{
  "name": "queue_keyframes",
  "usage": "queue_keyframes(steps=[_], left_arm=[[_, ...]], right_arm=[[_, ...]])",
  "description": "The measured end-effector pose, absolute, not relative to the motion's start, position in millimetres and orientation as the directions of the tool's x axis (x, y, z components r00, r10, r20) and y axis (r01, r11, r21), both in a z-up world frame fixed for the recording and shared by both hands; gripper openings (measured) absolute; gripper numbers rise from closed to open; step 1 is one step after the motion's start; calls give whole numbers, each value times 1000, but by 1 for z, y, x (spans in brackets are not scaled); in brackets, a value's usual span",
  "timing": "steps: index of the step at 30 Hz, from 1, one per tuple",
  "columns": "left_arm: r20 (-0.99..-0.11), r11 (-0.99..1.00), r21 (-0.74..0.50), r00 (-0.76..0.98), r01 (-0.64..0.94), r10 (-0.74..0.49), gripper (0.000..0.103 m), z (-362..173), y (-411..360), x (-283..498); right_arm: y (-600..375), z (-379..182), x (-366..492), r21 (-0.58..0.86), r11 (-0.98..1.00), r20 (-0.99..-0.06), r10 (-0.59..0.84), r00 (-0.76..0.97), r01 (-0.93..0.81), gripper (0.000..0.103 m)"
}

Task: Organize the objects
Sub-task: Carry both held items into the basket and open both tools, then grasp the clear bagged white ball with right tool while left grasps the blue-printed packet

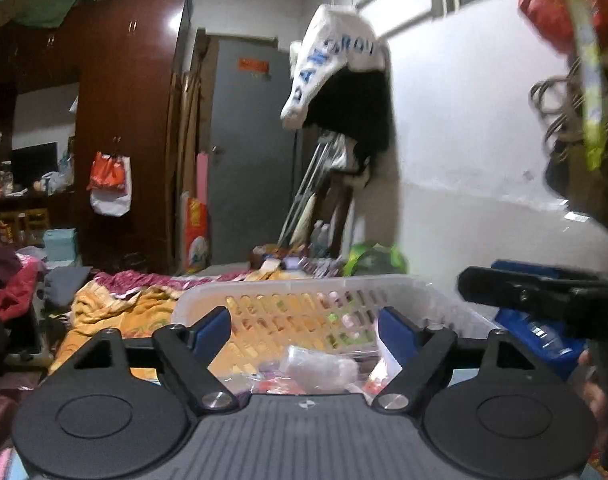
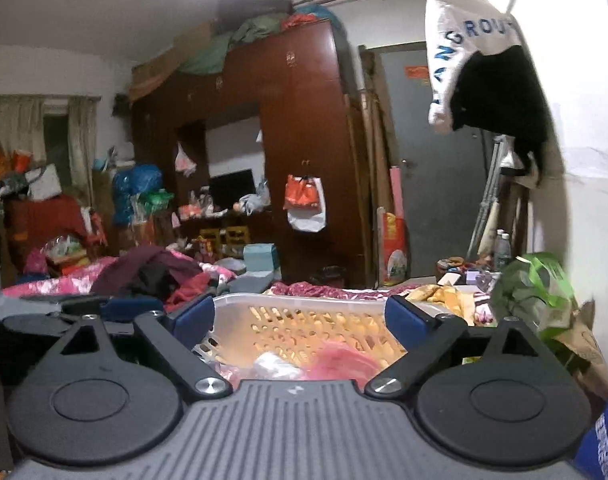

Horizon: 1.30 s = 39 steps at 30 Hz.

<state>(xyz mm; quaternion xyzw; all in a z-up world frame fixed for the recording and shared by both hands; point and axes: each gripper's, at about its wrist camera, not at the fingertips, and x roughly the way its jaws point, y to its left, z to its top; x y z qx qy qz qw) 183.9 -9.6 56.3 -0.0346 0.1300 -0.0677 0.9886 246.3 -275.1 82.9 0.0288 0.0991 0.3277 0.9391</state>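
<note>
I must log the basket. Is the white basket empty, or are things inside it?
Not empty. The white basket holds a clear plastic bag and, in the right wrist view, something pink.

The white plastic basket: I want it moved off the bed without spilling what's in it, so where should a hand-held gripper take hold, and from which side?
Grip the white plastic basket by its thin raised rim, probably on the near side. Both the left hand-held gripper and the right hand-held gripper are open and already face that edge. The lattice walls offer no handle, and the loose packets inside argue for keeping it level.
</note>
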Motion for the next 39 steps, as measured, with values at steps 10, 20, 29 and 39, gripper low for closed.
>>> queue_keyframes(steps=[10,20,29,39], left_arm=[[-399,987,-74,903,143,-161,86,-33,-13,108],[-513,991,21,852,135,-105,85,-55,-32,112],[-565,990,10,818,137,-108,75,-58,-33,123],[-422,985,-28,891,172,-167,75,-62,-29,101]], right_arm=[[-266,-7,208,63,743,-403,629,665,-666,103],[-225,-36,241,59,740,-572,575,585,-670,88],[-223,-39,234,38,725,-576,578,577,-688,46],[-236,-31,213,31,736,-461,611,643,-676,46]])
